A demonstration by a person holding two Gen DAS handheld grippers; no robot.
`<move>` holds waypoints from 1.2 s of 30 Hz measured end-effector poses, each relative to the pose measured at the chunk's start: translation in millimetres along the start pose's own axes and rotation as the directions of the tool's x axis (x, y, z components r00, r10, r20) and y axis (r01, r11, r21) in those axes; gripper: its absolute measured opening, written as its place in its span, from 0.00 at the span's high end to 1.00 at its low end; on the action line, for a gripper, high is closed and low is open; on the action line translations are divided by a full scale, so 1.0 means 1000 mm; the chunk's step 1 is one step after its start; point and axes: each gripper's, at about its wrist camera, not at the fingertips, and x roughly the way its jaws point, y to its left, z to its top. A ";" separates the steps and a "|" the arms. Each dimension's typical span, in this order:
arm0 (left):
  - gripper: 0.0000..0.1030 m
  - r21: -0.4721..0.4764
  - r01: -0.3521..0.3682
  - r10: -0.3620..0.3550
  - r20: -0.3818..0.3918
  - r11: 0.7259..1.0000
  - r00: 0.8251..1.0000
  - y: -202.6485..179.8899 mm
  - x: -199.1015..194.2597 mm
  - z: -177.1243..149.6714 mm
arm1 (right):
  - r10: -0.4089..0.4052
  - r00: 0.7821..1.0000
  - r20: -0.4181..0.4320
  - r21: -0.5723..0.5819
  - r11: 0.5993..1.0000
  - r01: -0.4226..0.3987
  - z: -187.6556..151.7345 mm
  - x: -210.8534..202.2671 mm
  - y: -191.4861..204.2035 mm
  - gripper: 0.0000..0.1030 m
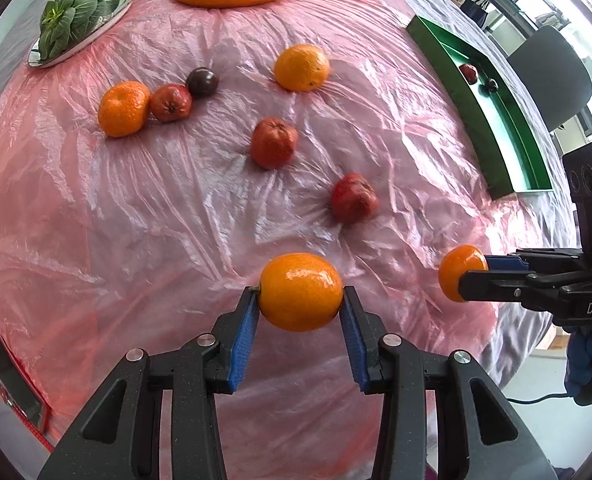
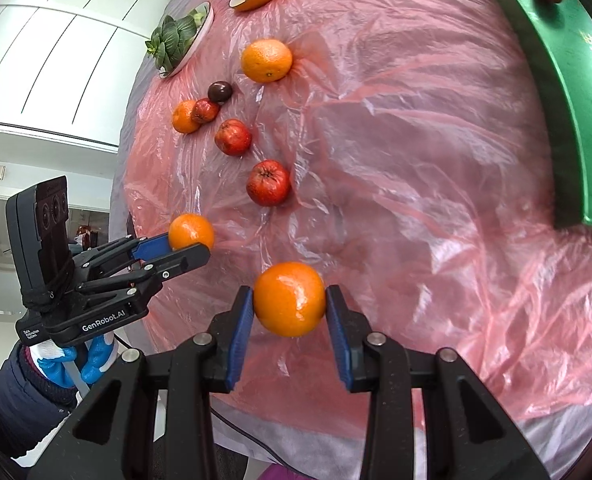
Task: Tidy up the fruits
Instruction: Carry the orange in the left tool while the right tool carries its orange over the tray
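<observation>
Pink plastic-covered table [image 1: 136, 220]; green tray [image 1: 507, 136] holds two dark-red fruits [image 1: 468, 72]

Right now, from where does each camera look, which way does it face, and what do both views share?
Left wrist: sits on the left gripper, looking steeply down at the pink plastic-covered table; its jaws clamp a round orange mandarin.
Right wrist: sits on the right gripper, looking down toward the green tray; it clamps another mandarin, and a blue-gloved hand shows.
Shared: loose fruit, tray, each other's gripper.
</observation>
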 end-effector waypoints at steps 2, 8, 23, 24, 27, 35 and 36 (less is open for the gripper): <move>0.65 0.014 0.010 -0.010 -0.013 1.000 1.000 -0.009 -0.002 -0.001 | -0.004 1.000 0.002 0.006 1.000 0.004 -0.005 -0.007 -0.004 0.50; 0.65 0.084 0.051 -0.048 -0.040 0.995 0.998 -0.046 -0.008 0.002 | -0.028 0.999 0.023 0.045 0.999 0.027 -0.024 -0.036 -0.025 0.50; 0.65 0.306 0.196 -0.171 -0.107 0.932 0.980 -0.185 0.005 0.024 | -0.165 0.977 0.137 0.228 0.965 0.131 -0.067 -0.127 -0.101 0.50; 0.65 0.320 0.207 -0.180 -0.112 0.924 0.977 -0.194 0.006 0.025 | -0.176 0.974 0.143 0.239 0.961 0.138 -0.069 -0.132 -0.106 0.50; 0.65 0.354 0.243 -0.211 -0.126 0.903 0.969 -0.219 0.011 0.030 | -0.209 0.965 0.160 0.272 0.949 0.161 -0.077 -0.148 -0.123 0.50; 0.65 0.396 0.325 -0.289 -0.149 0.859 0.946 -0.277 0.022 0.054 | -0.309 0.928 0.209 0.351 0.909 0.223 -0.089 -0.192 -0.161 0.50; 0.65 0.399 0.323 -0.291 -0.142 0.858 0.946 -0.281 0.023 0.059 | -0.318 0.922 0.221 0.356 0.906 0.227 -0.087 -0.198 -0.165 0.50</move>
